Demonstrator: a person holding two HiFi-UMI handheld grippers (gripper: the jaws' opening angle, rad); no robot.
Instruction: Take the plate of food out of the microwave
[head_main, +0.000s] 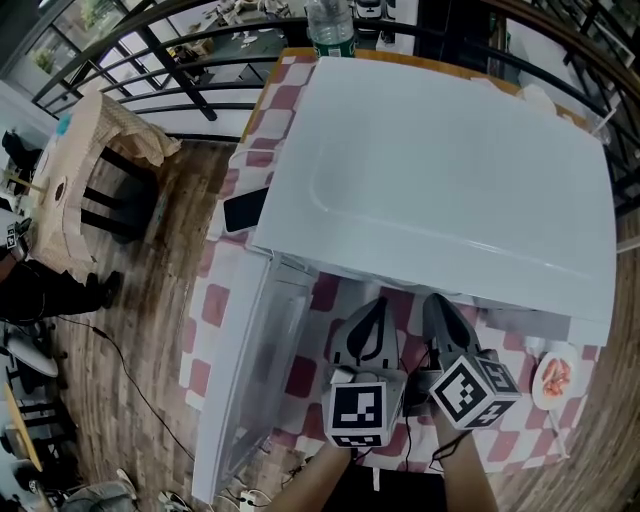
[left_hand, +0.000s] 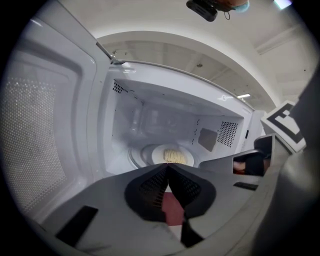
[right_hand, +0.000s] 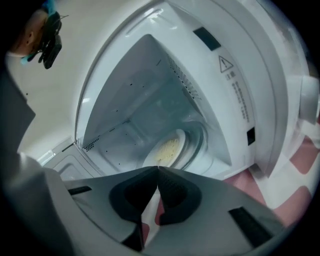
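The white microwave (head_main: 450, 170) stands open, its door (head_main: 245, 370) swung out to the left. Inside, on the glass turntable, sits a white plate of pale noodles (left_hand: 172, 156), which the right gripper view shows tilted (right_hand: 169, 149). Both grippers hover side by side just in front of the opening. The left gripper (head_main: 378, 305) is shut with nothing between its fingers, its tips meeting (left_hand: 167, 167) short of the plate. The right gripper (head_main: 436, 300) is also shut and empty, rolled to one side (right_hand: 158, 170). The head view hides the plate under the microwave's top.
The table wears a red-and-white checked cloth (head_main: 300, 375). A small dish of pinkish food (head_main: 556, 378) lies at the right front. A dark phone (head_main: 243, 210) rests left of the microwave, and a bottle (head_main: 330, 25) stands behind it. The open door (left_hand: 40, 150) bounds the left side.
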